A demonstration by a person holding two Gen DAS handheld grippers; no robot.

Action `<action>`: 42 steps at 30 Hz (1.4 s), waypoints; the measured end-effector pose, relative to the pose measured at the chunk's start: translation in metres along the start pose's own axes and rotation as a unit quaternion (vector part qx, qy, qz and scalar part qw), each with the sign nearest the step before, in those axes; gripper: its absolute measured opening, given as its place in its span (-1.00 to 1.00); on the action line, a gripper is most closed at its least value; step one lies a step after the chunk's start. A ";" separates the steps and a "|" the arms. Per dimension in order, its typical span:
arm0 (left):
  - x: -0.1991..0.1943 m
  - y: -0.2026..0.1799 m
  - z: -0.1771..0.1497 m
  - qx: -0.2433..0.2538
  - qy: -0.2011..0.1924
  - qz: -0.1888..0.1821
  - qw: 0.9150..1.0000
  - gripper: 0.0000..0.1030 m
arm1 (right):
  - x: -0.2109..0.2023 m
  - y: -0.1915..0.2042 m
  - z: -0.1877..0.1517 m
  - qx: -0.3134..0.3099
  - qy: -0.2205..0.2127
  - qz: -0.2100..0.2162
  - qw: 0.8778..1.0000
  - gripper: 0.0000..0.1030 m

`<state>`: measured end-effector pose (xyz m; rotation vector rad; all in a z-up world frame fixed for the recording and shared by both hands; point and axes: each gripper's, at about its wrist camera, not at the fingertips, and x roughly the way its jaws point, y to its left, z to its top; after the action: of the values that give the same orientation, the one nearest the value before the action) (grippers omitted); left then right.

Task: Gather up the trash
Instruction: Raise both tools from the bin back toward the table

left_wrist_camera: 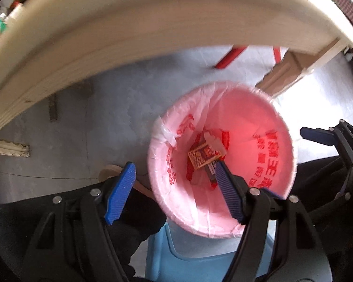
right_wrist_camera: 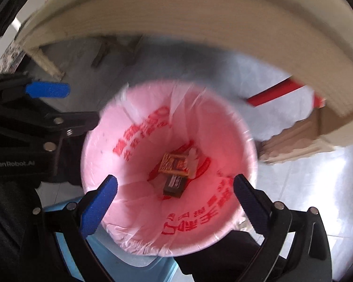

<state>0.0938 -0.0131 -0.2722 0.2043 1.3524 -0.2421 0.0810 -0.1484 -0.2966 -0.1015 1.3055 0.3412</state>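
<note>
Black frames, ribbed blue jaws, silver screws

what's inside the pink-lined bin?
At the bottom of the bin liner: an orange patterned packet, a dark wrapper, a whitish scrap. Anything beneath them is covered.

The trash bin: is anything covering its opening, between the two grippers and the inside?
Nothing visible does. The trash bin with its pink liner is uncovered; the left gripper and right gripper are both open, above it. Small packets lie at the bottom.

Grey floor (left_wrist_camera: pixel 120 108) carried a pink-lined bin (right_wrist_camera: pixel 223 122), a light blue stool (right_wrist_camera: pixel 120 263) beside it, and cardboard (right_wrist_camera: pixel 294 141) near a table leg (right_wrist_camera: pixel 44 63).
</note>
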 end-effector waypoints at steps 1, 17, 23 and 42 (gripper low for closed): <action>-0.014 0.002 0.000 -0.004 -0.014 -0.002 1.000 0.34 | -0.013 -0.001 0.001 0.009 -0.014 -0.008 1.000 0.87; -0.171 0.016 0.019 -0.016 -0.176 0.015 0.984 0.52 | -0.173 -0.047 0.023 0.145 -0.167 -0.080 0.972 0.87; -0.217 0.026 0.035 -0.042 -0.220 0.040 0.974 0.66 | -0.254 -0.027 0.058 0.113 -0.249 -0.072 0.959 0.87; -0.266 0.027 0.095 0.012 -0.260 0.069 0.963 0.72 | -0.294 -0.071 0.113 0.130 -0.275 -0.056 0.951 0.87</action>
<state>0.1374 0.0006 0.0075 0.2346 0.8108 -0.1784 0.1424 -0.2416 0.0063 0.1356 0.7769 0.0846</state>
